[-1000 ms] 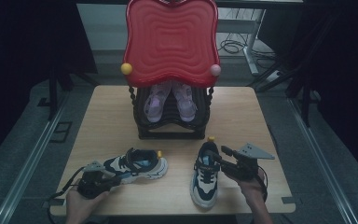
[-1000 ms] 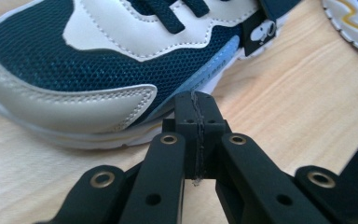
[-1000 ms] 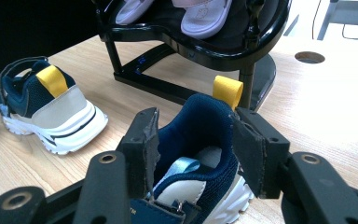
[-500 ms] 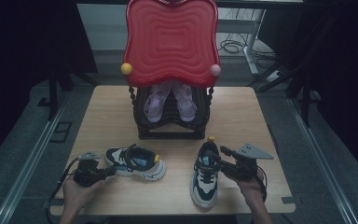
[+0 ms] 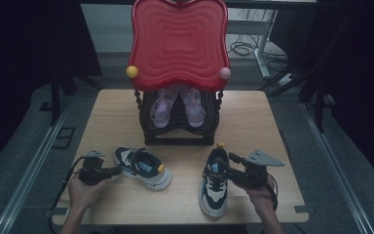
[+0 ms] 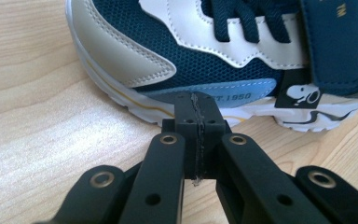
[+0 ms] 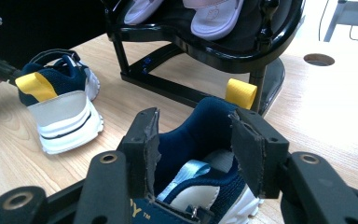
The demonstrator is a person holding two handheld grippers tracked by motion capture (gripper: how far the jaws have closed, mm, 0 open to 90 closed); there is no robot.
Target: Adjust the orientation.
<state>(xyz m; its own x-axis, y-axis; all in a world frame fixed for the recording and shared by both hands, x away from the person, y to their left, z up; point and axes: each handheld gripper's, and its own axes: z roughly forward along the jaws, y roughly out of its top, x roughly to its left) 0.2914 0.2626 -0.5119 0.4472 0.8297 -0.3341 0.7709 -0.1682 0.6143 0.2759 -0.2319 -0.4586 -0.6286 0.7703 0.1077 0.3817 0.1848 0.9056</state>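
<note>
Sneakers on the table [image 5: 126,122], both short of the rack [image 5: 177,127]

Red rack back hides its upper shelf, sandals [image 5: 195,105] fill the visible one; right sneaker [image 5: 215,183] sits between the right tool's [image 5: 230,170] parted jaws, unclamped; left sneaker [image 5: 143,167] lies just ahead of the left tool [image 5: 117,170], jaws pressed together, empty; judging so, both await lifting.

- Left shoe [image 6: 223,51] is running off the top and right edges of the left gripper view; toe, heel and opening aren't showing.
- Right shoe [image 7: 200,154] is sitting partly behind the pads [image 7: 249,154] in the right gripper view, its front dropping off the bottom edge.
- Red panel [image 5: 177,44] is covering the upper part of the sandals [image 5: 177,105] from above.
- Forearms are getting cropped at the bottom edge.
</note>
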